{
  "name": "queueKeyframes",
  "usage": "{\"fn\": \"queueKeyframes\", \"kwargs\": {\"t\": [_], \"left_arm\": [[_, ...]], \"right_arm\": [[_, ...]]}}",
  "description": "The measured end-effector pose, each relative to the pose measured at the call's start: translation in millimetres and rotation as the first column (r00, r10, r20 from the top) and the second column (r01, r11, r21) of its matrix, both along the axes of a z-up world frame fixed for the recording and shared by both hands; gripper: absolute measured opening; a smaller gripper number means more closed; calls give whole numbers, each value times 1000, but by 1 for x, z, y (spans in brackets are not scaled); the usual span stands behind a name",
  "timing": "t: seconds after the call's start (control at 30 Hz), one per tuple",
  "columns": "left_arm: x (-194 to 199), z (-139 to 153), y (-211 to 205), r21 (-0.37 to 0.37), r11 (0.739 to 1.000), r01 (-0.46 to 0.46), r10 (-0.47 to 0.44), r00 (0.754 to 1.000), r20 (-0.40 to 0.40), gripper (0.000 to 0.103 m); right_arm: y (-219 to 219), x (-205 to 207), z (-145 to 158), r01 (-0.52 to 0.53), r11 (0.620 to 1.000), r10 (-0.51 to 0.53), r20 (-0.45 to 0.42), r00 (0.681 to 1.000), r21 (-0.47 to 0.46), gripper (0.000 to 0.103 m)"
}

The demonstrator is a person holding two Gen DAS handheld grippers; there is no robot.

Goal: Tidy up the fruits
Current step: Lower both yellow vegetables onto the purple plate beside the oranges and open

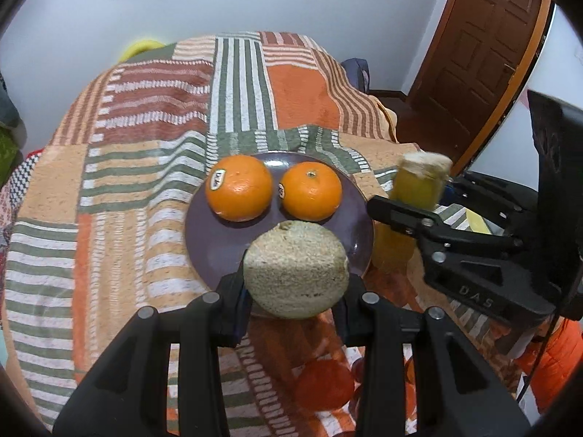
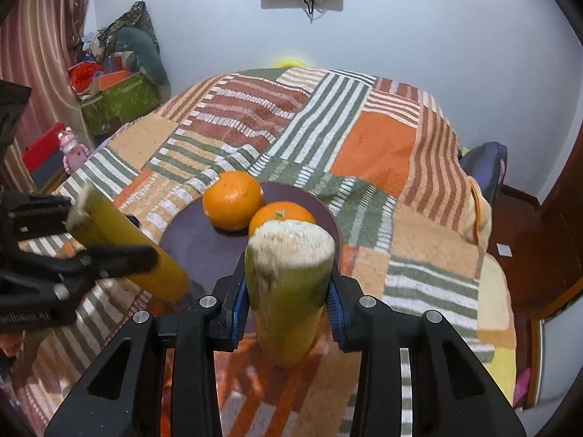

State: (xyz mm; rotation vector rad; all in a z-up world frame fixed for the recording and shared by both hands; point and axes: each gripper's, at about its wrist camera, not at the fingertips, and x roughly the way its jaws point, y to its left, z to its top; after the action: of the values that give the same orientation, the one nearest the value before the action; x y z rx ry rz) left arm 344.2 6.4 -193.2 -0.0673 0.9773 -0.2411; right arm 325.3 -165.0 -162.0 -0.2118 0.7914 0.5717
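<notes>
Striped bedspread (image 2: 364,138) lay under the plate (image 2: 204,251). Each claw, left (image 1: 295,284) and right (image 2: 288,291), clamped a stiff, light, likely slippery yellow fruit piece (image 2: 288,284) mid-length.

two oranges (image 1: 238,193) (image 1: 310,190) side by side on purple plate (image 1: 204,251), two upright yellow-green cut stalks (image 2: 288,291) (image 2: 124,244) nearby

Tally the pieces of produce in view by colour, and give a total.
Round orange citrus fruits on the dark purple plate: 2
Yellow cylindrical cut pieces with pale fibrous ends, one in each gripper: 2
Total: 4
</notes>
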Motion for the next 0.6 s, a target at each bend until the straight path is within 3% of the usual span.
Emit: {"fn": "queueKeyframes", "kwargs": {"t": [0.23, 0.6], "left_arm": [[10, -18, 8, -25, 999, -23, 22, 999, -49, 37], [17, -32, 31, 37, 998, -57, 60, 996, -74, 44]], "right_arm": [[25, 13, -9, -48, 999, 48, -8, 999, -23, 34], [59, 25, -20, -132, 988, 132, -14, 991, -83, 33]]}}
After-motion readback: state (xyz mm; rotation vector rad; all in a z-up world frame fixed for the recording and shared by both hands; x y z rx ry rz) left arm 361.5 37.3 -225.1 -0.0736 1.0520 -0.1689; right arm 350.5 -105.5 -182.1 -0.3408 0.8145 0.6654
